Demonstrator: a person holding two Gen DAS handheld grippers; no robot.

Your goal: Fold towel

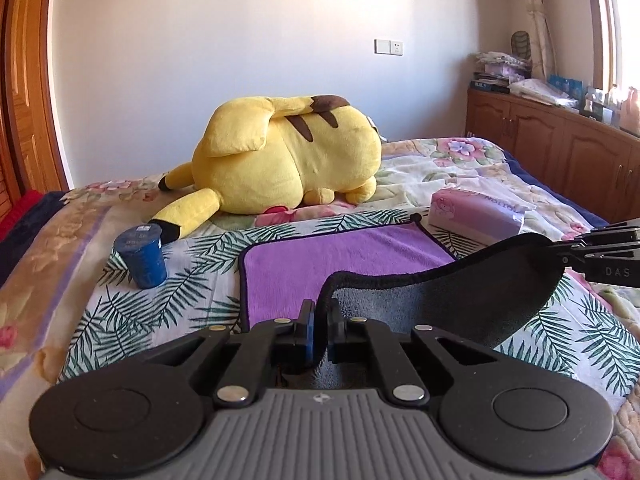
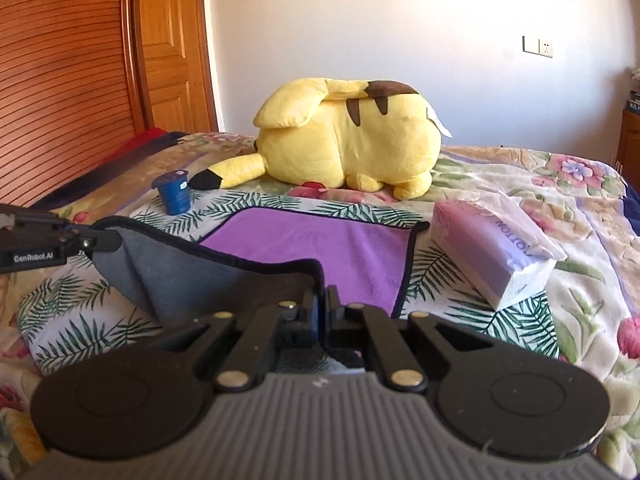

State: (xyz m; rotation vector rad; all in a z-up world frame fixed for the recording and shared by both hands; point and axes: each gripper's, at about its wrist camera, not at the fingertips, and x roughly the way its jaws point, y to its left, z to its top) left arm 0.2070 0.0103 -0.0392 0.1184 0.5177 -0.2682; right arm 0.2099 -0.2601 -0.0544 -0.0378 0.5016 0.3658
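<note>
A towel, purple on top (image 1: pixel 340 256) and grey underneath (image 1: pixel 452 300), with a dark hem, lies on the bed. Its near edge is lifted off the bed and curls up, showing the grey side. My left gripper (image 1: pixel 320 312) is shut on the near left corner of the towel. My right gripper (image 2: pixel 322 304) is shut on the near right corner. In the right wrist view the purple side (image 2: pixel 320 240) lies flat beyond the raised grey flap (image 2: pixel 192 276). Each gripper shows at the edge of the other's view, the right one (image 1: pixel 560 246) and the left one (image 2: pixel 108 236).
A blue cup (image 1: pixel 141 256) stands left of the towel. A purple tissue pack (image 1: pixel 476 212) lies to its right. A big yellow plush toy (image 1: pixel 288 156) lies beyond. The bed has a floral quilt (image 1: pixel 460 160). Wooden cabinets (image 1: pixel 560 148) stand at the right, a wooden wardrobe (image 2: pixel 72 80) at the left.
</note>
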